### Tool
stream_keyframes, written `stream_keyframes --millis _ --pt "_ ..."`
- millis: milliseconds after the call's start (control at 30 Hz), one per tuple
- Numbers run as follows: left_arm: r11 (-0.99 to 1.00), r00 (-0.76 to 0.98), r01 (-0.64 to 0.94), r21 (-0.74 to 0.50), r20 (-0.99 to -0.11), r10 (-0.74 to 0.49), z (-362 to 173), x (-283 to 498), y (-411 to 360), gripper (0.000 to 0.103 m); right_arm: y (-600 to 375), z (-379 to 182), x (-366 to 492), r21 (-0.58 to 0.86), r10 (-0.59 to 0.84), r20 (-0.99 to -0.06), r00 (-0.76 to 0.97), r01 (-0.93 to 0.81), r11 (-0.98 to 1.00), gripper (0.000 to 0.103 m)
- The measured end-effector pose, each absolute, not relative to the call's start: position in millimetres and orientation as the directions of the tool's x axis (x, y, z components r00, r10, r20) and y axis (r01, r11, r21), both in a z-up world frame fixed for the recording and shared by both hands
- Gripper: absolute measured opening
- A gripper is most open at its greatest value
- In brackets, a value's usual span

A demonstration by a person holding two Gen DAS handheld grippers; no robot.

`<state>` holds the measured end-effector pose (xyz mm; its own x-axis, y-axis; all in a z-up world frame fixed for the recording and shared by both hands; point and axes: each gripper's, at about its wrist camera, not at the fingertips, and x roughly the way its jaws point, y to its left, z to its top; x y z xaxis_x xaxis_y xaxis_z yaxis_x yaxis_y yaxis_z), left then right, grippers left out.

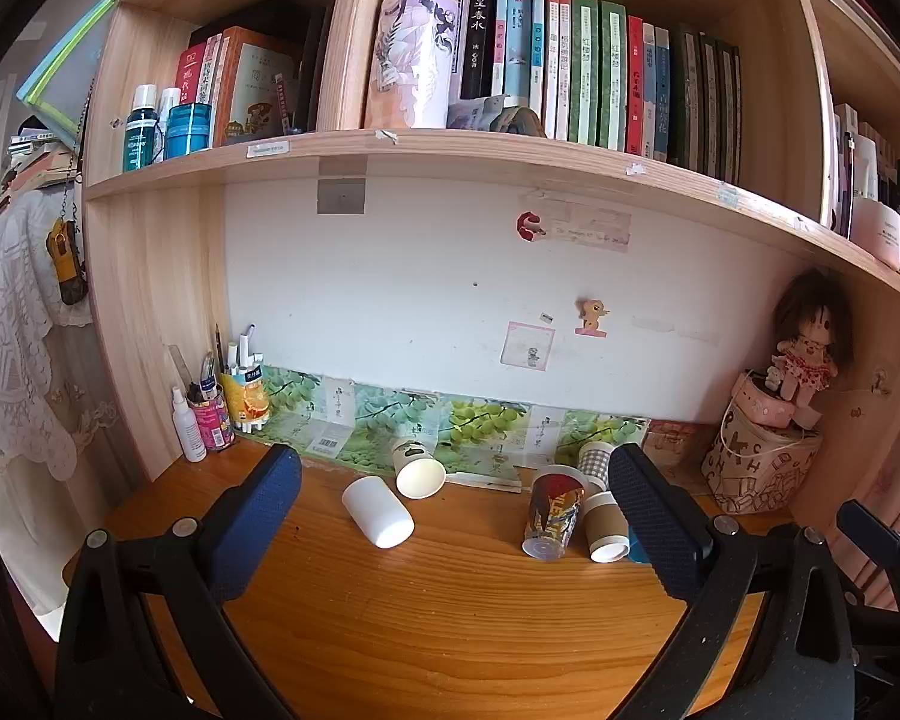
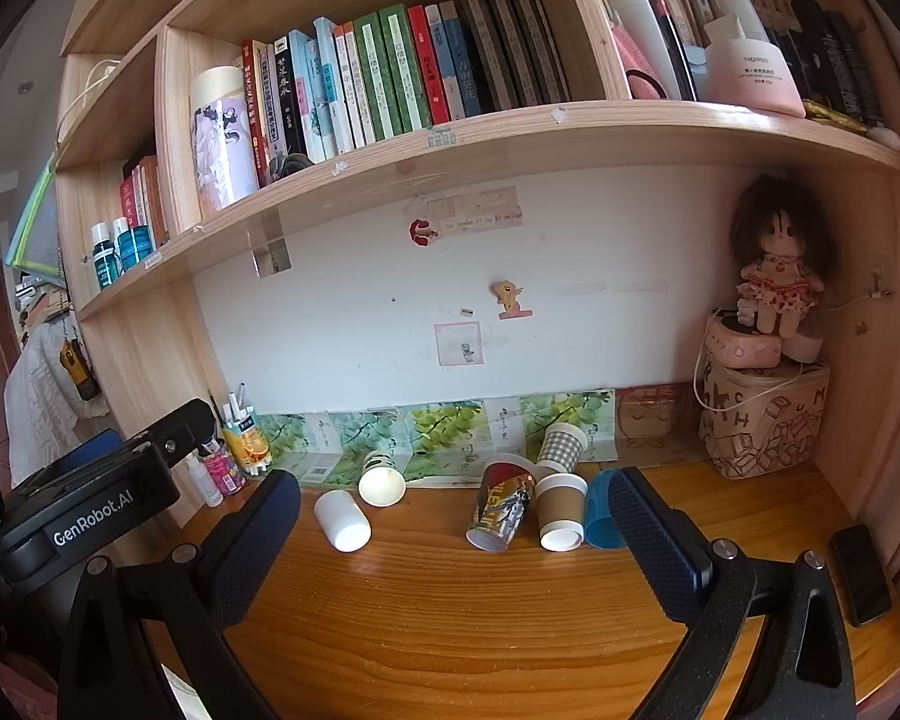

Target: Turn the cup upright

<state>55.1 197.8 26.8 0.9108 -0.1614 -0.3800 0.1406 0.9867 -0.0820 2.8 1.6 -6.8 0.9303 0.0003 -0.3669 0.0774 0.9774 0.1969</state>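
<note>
Several cups lie tipped over at the back of the wooden desk (image 1: 450, 612): a plain white cup (image 1: 378, 511) (image 2: 342, 519), a paper cup with its open mouth facing me (image 1: 419, 468) (image 2: 381, 479), a colourful printed cup (image 1: 553, 511) (image 2: 500, 506), a brown-sleeved cup (image 1: 607, 527) (image 2: 561, 512), a checked cup (image 1: 595, 459) (image 2: 560, 447) and a blue cup (image 2: 601, 510). My left gripper (image 1: 456, 510) is open and empty, in front of the cups. My right gripper (image 2: 453, 510) is open and empty, also short of them.
A pen holder and spray bottle (image 1: 210, 414) stand at the back left. A patterned box with a doll (image 2: 762, 414) fills the back right corner. A phone (image 2: 861, 573) lies at the right. The left gripper's body (image 2: 90, 516) shows at the left of the right wrist view.
</note>
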Motion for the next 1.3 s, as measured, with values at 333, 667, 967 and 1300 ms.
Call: stream_keyframes --millis 333,667,967,1300 --pt "0.986 0.908 0.146 -0.084 -0.385 -0.167 24.1 52.2 197.4 0.102 3.5 -8.5 4.1 0.197 -0.001 -0.370 0.929 0.079 0.977 0.103" --pt "0.984 0.902 0.152 -0.090 -0.396 -0.175 22.5 49.9 198.4 0.102 5.7 -8.4 -1.3 0.195 0.001 -0.375 0.927 0.078 0.978 0.103" --pt "0.986 0.900 0.134 -0.101 -0.404 -0.163 20.9 46.1 200.5 0.102 4.6 -8.2 -4.8 0.191 0.017 -0.383 0.924 0.061 0.980 0.103" --pt "0.989 0.896 0.092 -0.117 -0.424 -0.133 17.2 48.3 202.2 0.102 3.0 -8.9 3.0 0.186 0.048 -0.404 0.913 0.030 0.982 0.103"
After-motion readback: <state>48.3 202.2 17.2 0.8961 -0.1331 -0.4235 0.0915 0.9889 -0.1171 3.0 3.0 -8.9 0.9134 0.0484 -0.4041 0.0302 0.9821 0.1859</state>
